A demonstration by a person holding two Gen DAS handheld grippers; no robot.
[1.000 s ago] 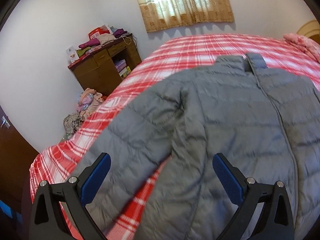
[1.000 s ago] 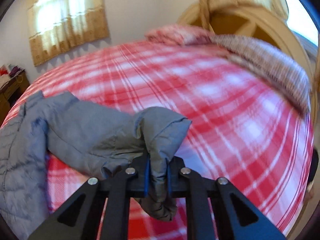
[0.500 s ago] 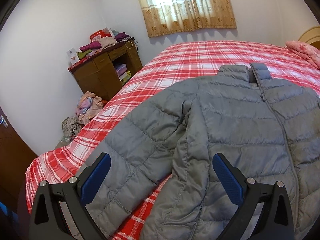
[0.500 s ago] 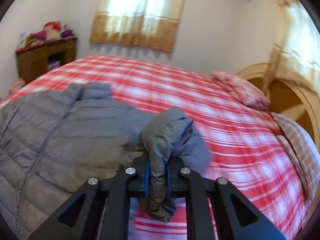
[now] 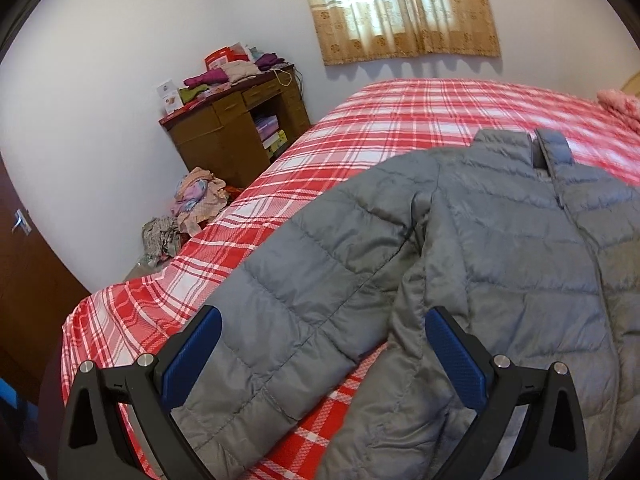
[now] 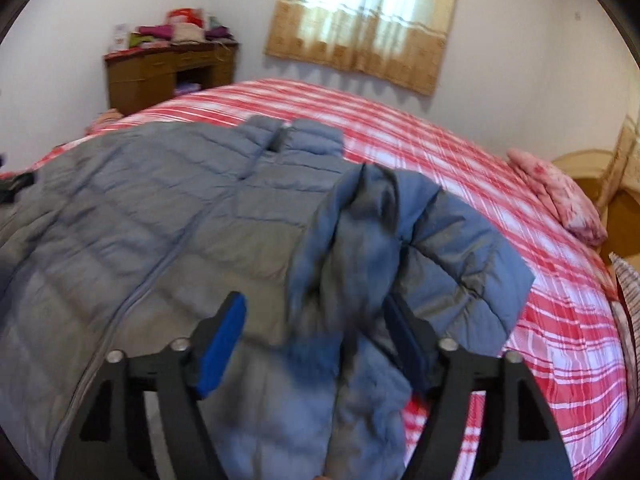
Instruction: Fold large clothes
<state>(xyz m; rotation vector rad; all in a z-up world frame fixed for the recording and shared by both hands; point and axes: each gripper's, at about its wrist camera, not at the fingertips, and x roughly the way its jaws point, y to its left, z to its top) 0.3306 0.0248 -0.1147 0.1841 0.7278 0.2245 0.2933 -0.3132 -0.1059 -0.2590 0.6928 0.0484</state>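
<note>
A grey quilted puffer jacket (image 5: 500, 248) lies front up on a red plaid bed (image 5: 400, 120), collar toward the far wall. Its left sleeve (image 5: 288, 312) stretches toward me. My left gripper (image 5: 323, 354) is open and empty, its jaws on either side of that sleeve, just above it. In the right wrist view the jacket (image 6: 160, 220) shows with its right sleeve (image 6: 372, 264) folded over the jacket's front. My right gripper (image 6: 316, 332) is open; the sleeve hangs loose between its blue pads (image 6: 222, 340).
A wooden desk (image 5: 236, 128) piled with clothes stands by the far left wall, with a heap of clothes (image 5: 192, 204) on the floor beside it. A curtained window (image 5: 404, 4) is behind the bed. Pink pillows (image 6: 560, 192) and a headboard lie at the right.
My right gripper has swung the right sleeve leftward over the jacket's front and opened, releasing it. My left gripper has stayed open near the left sleeve and shifted only slightly.
</note>
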